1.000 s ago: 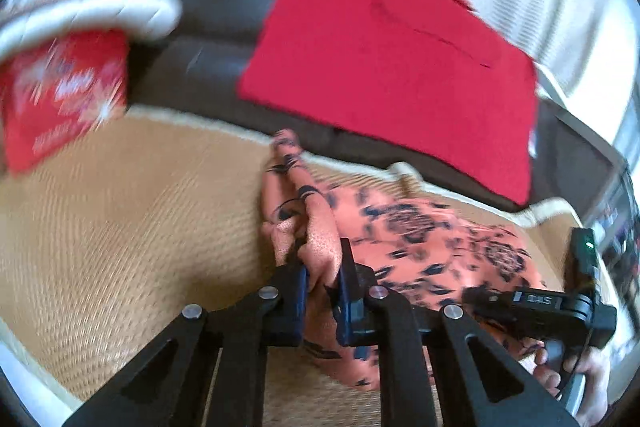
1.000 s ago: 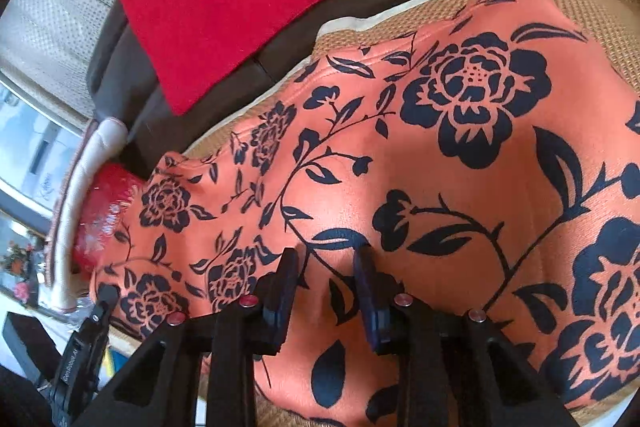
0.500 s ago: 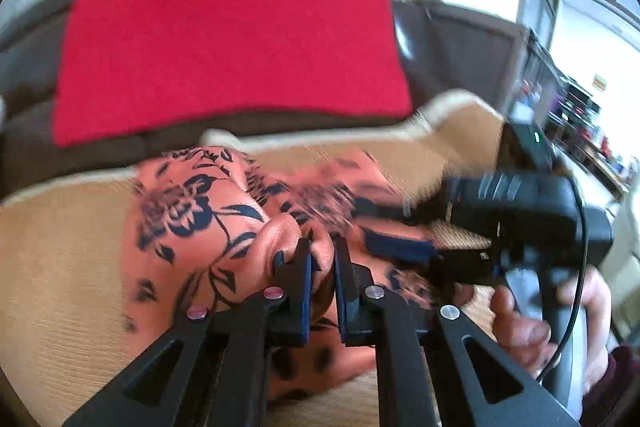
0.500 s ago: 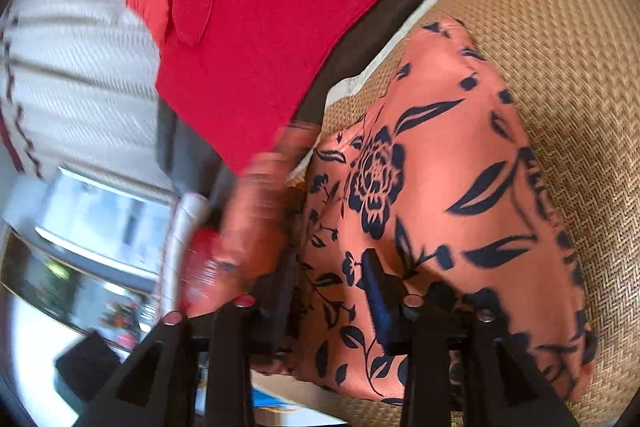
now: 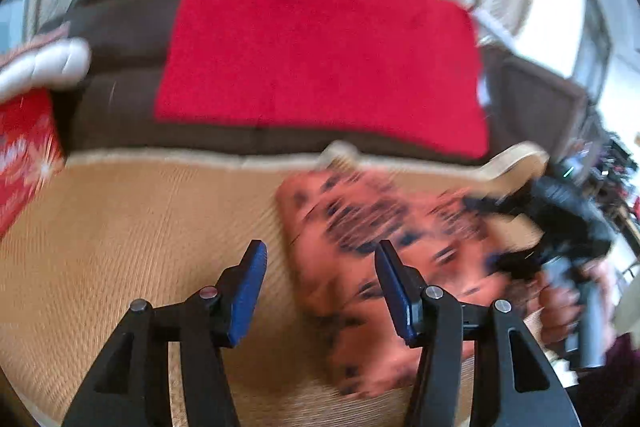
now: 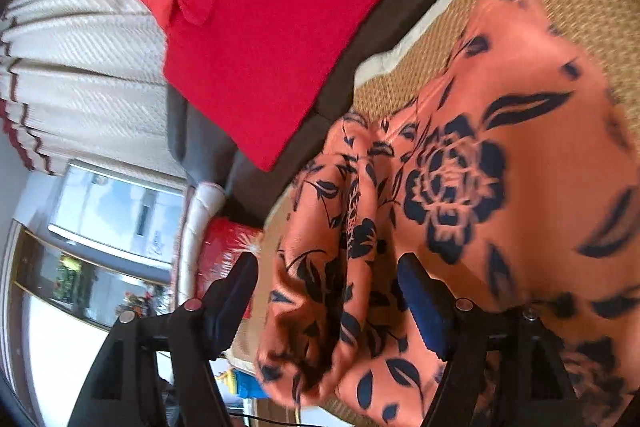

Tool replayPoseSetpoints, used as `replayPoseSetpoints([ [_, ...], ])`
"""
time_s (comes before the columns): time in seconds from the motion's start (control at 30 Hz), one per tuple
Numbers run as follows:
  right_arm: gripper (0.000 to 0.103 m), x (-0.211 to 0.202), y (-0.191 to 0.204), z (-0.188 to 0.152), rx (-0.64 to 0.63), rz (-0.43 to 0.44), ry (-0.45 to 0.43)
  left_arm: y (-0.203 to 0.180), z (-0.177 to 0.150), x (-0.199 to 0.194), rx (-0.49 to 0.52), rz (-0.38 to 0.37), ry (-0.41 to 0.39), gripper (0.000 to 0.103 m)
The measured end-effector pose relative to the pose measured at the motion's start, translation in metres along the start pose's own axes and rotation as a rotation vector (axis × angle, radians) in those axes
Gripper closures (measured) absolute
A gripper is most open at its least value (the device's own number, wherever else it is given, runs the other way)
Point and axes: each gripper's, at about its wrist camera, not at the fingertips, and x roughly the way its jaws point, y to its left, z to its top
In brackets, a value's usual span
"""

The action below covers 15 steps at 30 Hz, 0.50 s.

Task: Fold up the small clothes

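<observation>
An orange garment with a black flower print (image 5: pixel 360 247) lies folded over on a woven tan mat (image 5: pixel 140 227). My left gripper (image 5: pixel 318 293) is open and empty, its jaws wide apart just short of the garment's left edge. My right gripper (image 6: pixel 326 297) is open too; a bunched fold of the garment (image 6: pixel 332 267) lies loose between its spread jaws. The rest of the garment (image 6: pixel 520 147) spreads to the right. The right gripper and the hand holding it show blurred in the left wrist view (image 5: pixel 568 235).
A red cloth (image 5: pixel 320 59) lies over a dark brown sofa back (image 5: pixel 120 67) behind the mat. A red printed box (image 5: pixel 24 155) stands at the left. Pale curtains (image 6: pixel 88 39) and a window (image 6: pixel 120 215) are behind.
Both grippers have opened and let go of the garment. The left gripper has pulled back to the left, away from the cloth. The garment now lies folded on the mat.
</observation>
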Motion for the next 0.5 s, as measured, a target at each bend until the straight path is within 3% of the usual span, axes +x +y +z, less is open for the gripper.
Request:
replayPoseSetpoints([
  [0.13, 0.027, 0.041, 0.009, -0.005, -0.011, -0.036, 0.088, -0.004, -0.022, 0.037, 0.031, -0.001, 0.126, 0.047],
  [0.23, 0.027, 0.066, 0.026, -0.013, -0.084, -0.067, 0.117, -0.013, -0.02, 0.037, 0.057, -0.023, 0.105, 0.047],
  [0.3, 0.05, 0.074, 0.04, -0.021, -0.182, -0.123, 0.094, -0.015, -0.02, 0.037, 0.065, -0.014, 0.097, 0.047],
  [0.33, 0.079, 0.076, 0.045, -0.024, -0.217, -0.139, 0.092, -0.014, -0.019, 0.038, 0.047, -0.027, 0.099, 0.047],
  [0.4, 0.08, 0.067, 0.054, -0.026, -0.232, -0.117, 0.058, -0.01, -0.018, 0.033, 0.016, -0.059, 0.089, 0.047],
  [0.5, 0.082, 0.036, 0.076, -0.03, -0.334, -0.142, -0.044, -0.019, -0.012, 0.019, 0.017, -0.097, 0.01, 0.047],
])
